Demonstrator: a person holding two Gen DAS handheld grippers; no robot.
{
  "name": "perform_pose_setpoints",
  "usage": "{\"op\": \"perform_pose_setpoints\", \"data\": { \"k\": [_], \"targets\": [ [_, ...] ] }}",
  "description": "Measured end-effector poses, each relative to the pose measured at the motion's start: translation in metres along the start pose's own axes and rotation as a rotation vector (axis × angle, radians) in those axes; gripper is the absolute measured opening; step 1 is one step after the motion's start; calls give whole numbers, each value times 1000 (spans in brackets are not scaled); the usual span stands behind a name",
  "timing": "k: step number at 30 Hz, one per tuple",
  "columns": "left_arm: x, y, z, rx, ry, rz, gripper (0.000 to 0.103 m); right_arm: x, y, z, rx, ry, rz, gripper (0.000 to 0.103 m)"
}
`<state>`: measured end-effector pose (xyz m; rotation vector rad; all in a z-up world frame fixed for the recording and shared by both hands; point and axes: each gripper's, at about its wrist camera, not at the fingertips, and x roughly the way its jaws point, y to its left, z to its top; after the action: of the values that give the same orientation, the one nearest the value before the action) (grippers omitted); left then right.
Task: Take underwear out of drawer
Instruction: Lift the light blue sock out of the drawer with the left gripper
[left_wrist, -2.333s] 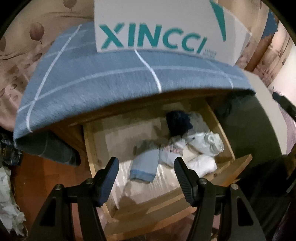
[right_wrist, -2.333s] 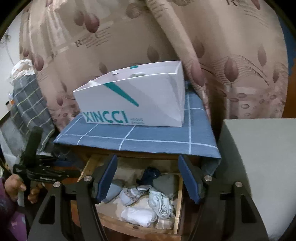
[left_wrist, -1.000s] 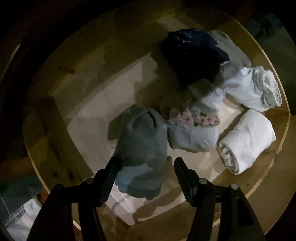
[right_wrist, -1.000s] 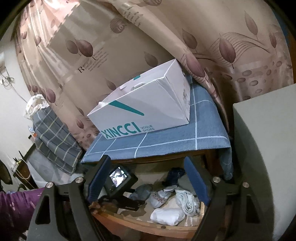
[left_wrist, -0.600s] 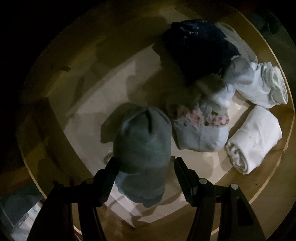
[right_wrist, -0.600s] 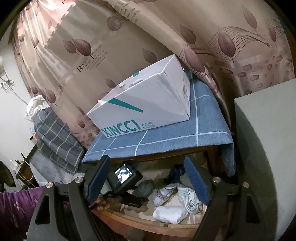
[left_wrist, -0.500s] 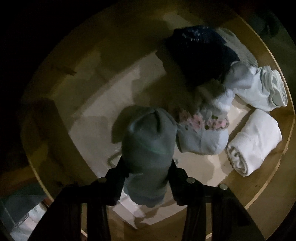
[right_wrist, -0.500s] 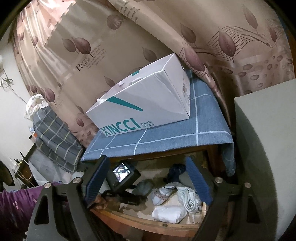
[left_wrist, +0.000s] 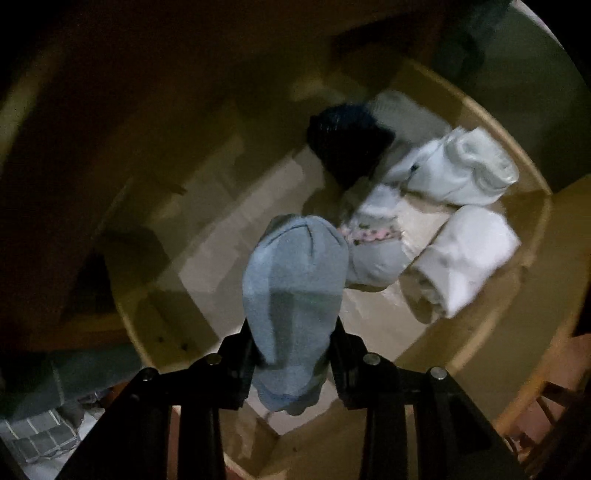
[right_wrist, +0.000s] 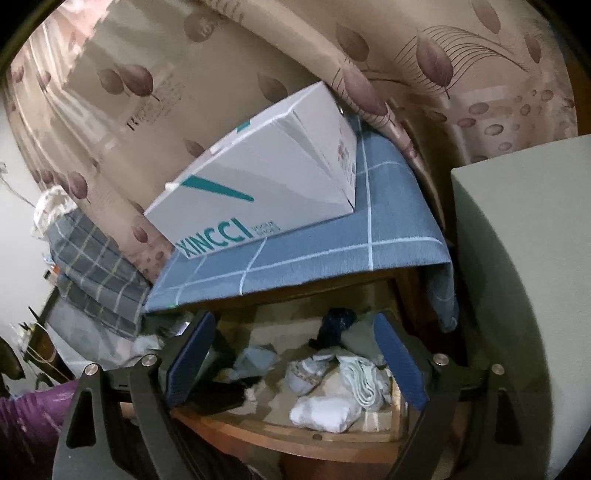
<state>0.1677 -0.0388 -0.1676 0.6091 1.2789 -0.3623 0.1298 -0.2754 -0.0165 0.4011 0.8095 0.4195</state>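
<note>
My left gripper (left_wrist: 291, 354) is clenched on the grey-blue underwear (left_wrist: 291, 280), its jaws closing, the cloth pinched between the pads and seemingly just raised off the drawer (left_wrist: 532, 236) floor. My right gripper (right_wrist: 291, 354) hangs spread and empty, jaws opening. Beyond lie two white rolls (left_wrist: 461, 258) and a dark bundle (left_wrist: 347, 140). Grasp done; carrying it clear of the drawer remains
</note>
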Motion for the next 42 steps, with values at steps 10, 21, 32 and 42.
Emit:
{"op": "perform_pose_setpoints", "data": {
  "k": [10, 21, 32, 42],
  "targets": [
    [-87, -12, -45, -100, -241, -59, 35, 56, 12, -18, -117, 273, -136, 85],
    [-130, 20, -68, -236, -478, -203, 36, 139, 5, -51, -206, 579, -206, 61],
    [-133, 21, -68, -254, -515, -249, 36, 180, -4, -57, -295, 671, -263, 57],
    [-129, 18, -67, -250, -494, -251, 36, 206, -14, -59, -296, 721, -301, 53]
  ]
}}
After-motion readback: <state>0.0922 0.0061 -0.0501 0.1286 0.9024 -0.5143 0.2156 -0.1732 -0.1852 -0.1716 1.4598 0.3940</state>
